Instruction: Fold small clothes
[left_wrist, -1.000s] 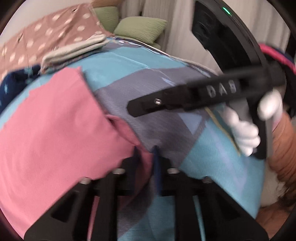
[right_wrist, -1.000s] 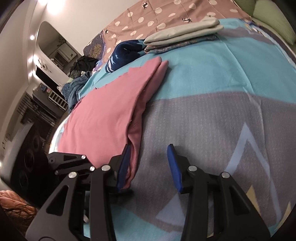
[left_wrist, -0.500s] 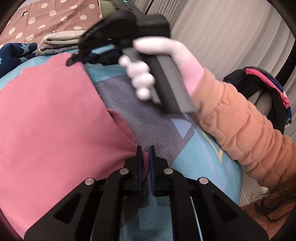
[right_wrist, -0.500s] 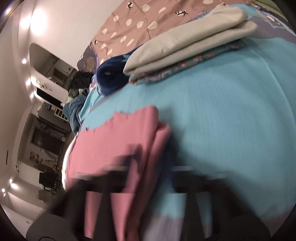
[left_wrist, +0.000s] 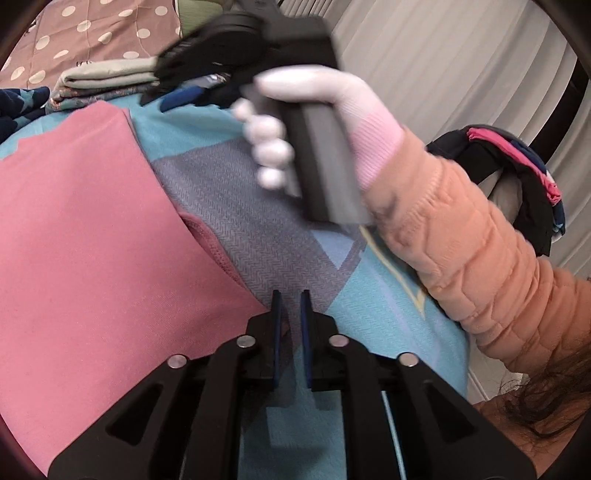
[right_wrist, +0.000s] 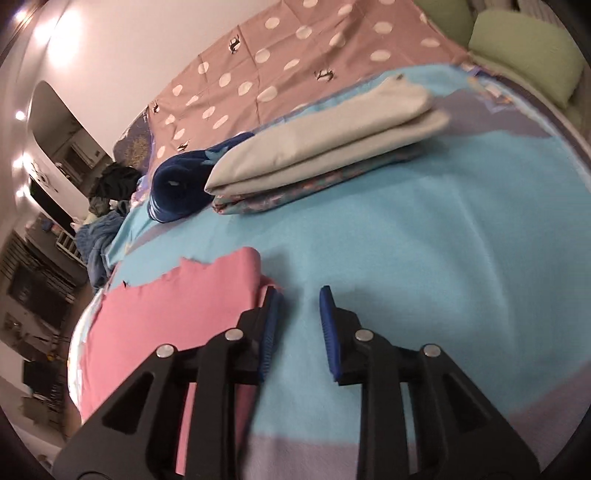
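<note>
Travelling from the near hem to the far right corner of the pink garment (right_wrist: 173, 314) on the bed (right_wrist: 424, 240), the right gripper (right_wrist: 297, 328), fingers spread, may pinch the bedsheet too, while the left gripper (left_wrist: 291, 332) pinches the near hem.

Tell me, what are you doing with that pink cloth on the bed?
A person is folding a pink cloth on the bed cover, using a gripper in each hand. The left gripper sits at the cloth's near edge, jaws nearly shut. The right gripper is open at the far corner. Folded clothes are stacked behind.
</note>
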